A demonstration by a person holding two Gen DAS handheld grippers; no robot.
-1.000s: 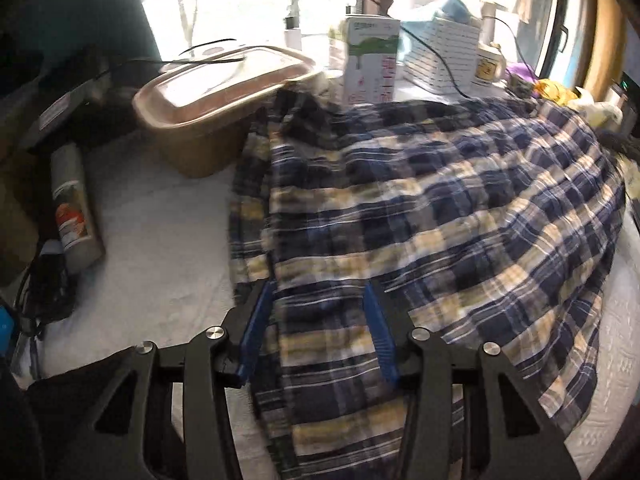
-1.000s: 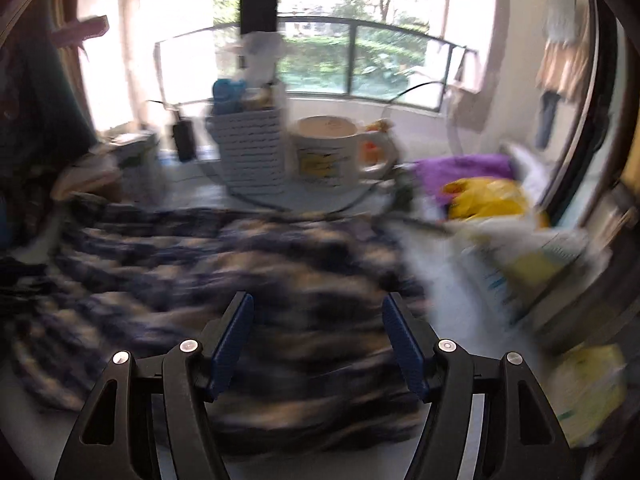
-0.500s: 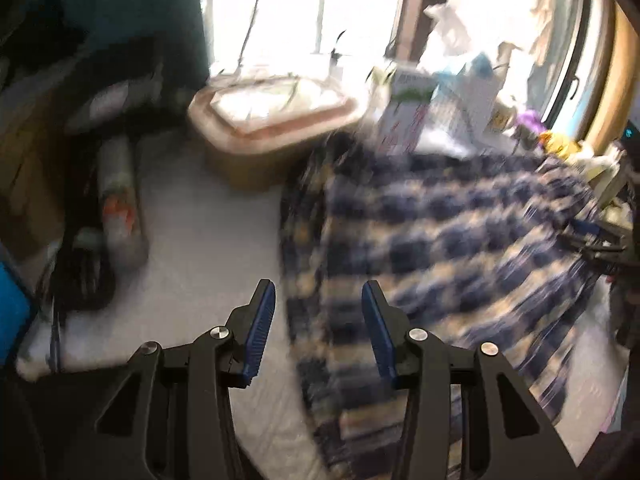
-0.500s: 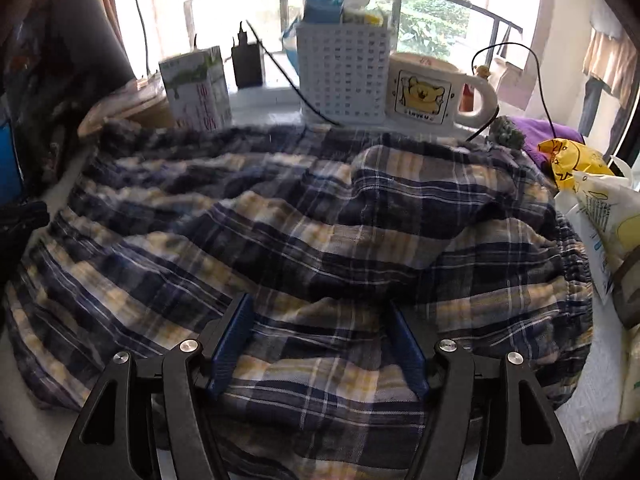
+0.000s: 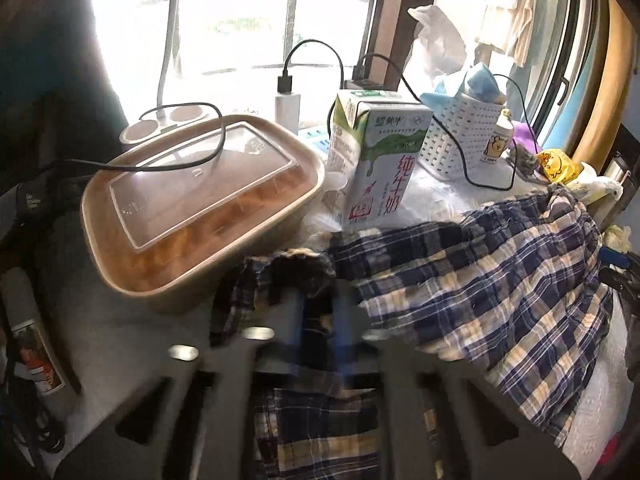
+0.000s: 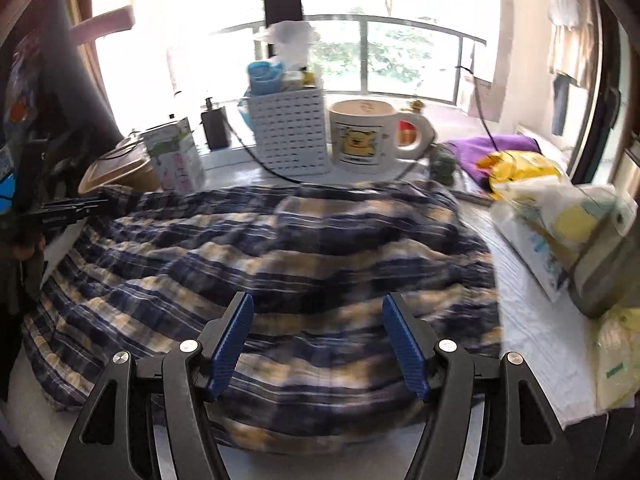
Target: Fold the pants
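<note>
The blue and yellow plaid pants (image 6: 280, 264) lie spread on the white table, also seen in the left wrist view (image 5: 480, 292). My left gripper (image 5: 318, 320) is blurred, its jaws close together with a fold of the pants' left edge between them, lifted off the table. From the right wrist view the left gripper (image 6: 68, 210) shows at the pants' far left edge. My right gripper (image 6: 316, 344) is open and empty, its blue pads (image 6: 230, 340) low over the near edge of the pants.
A tan lidded food box (image 5: 192, 200), a milk carton (image 5: 376, 164), a white perforated basket (image 6: 286, 132) and a bear mug (image 6: 364, 136) stand behind the pants. Bags and packets (image 6: 560, 220) crowd the right side. A can (image 5: 32, 344) lies at left.
My left gripper has narrowed onto the pants' left edge and lifted it, bunching the cloth. My right gripper stayed open and shifted slightly over the near edge.
</note>
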